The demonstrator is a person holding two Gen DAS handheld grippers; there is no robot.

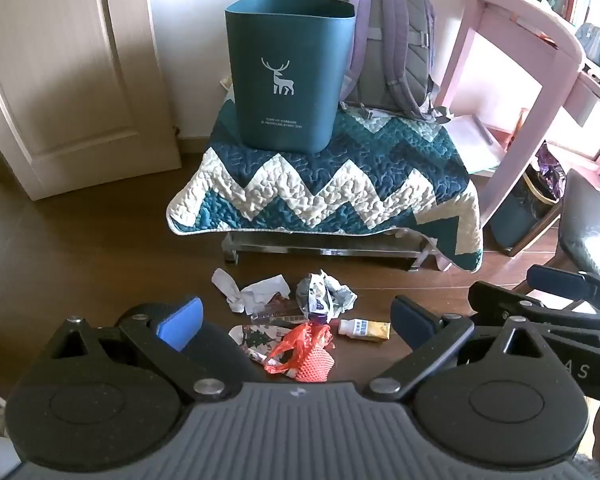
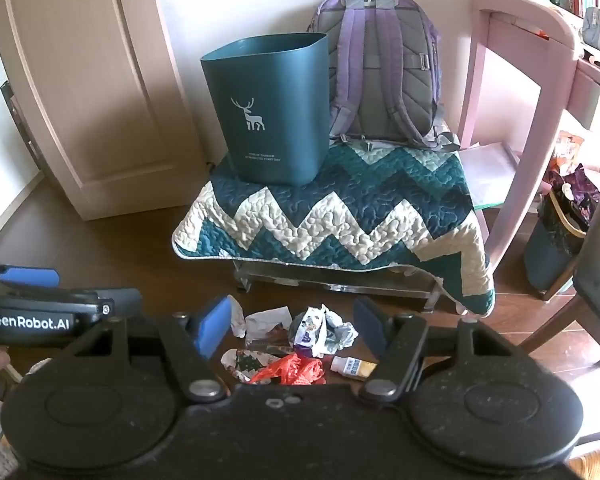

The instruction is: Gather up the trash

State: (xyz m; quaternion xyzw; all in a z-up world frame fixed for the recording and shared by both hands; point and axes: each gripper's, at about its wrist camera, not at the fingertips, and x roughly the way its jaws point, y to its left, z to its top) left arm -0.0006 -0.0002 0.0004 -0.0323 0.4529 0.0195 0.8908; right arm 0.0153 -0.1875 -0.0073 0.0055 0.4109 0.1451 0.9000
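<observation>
Both jaws spread wide and empty, the left hand-held gripper (image 1: 296, 322) and right hand-held gripper (image 2: 292, 328) hover over the floor litter (image 1: 296, 320) (paper, wrappers, a small bottle), apparently choosing a first piece; beyond, the teal bin (image 1: 290, 72) waits upright on the quilted surface (image 1: 340, 196).

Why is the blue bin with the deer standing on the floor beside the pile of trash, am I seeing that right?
Not quite. The blue bin stands up on the zigzag quilt, in front of the backpack. Only the trash pile lies on the floor, as the left wrist view shows.
</observation>
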